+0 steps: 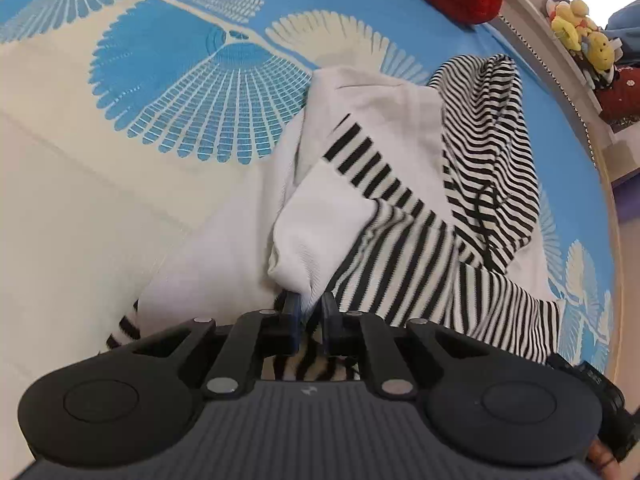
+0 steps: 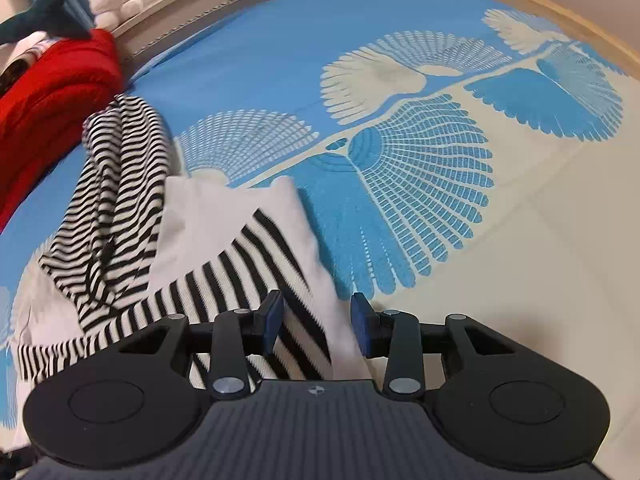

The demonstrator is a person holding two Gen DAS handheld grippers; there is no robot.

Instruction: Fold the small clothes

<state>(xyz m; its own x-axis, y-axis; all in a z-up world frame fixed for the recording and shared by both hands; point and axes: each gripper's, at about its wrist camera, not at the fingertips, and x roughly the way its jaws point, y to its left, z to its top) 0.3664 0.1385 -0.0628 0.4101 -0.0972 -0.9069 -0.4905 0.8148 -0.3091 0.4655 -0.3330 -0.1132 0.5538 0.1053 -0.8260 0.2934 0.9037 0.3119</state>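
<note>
A small white garment with black stripes [image 1: 360, 152] lies crumpled on the blue and cream bedspread [image 1: 80, 160]. A finely striped part [image 1: 480, 140] is bunched at its far end. My left gripper [image 1: 310, 312] is shut on a white fold at the garment's near edge. In the right wrist view the same garment [image 2: 224, 216] lies to the left, its bold stripes running under the gripper. My right gripper [image 2: 318, 320] is open, its blue fingertips [image 2: 274, 314] spread over the garment's white side edge without pressing on it.
A red knitted item [image 2: 52, 80] lies at the head of the bed beside the garment. Plush toys [image 1: 580, 28] sit on the ledge behind, among them a dark shark [image 2: 52, 12]. A wooden bed rim [image 2: 520, 0] bounds the bedspread [image 2: 520, 240].
</note>
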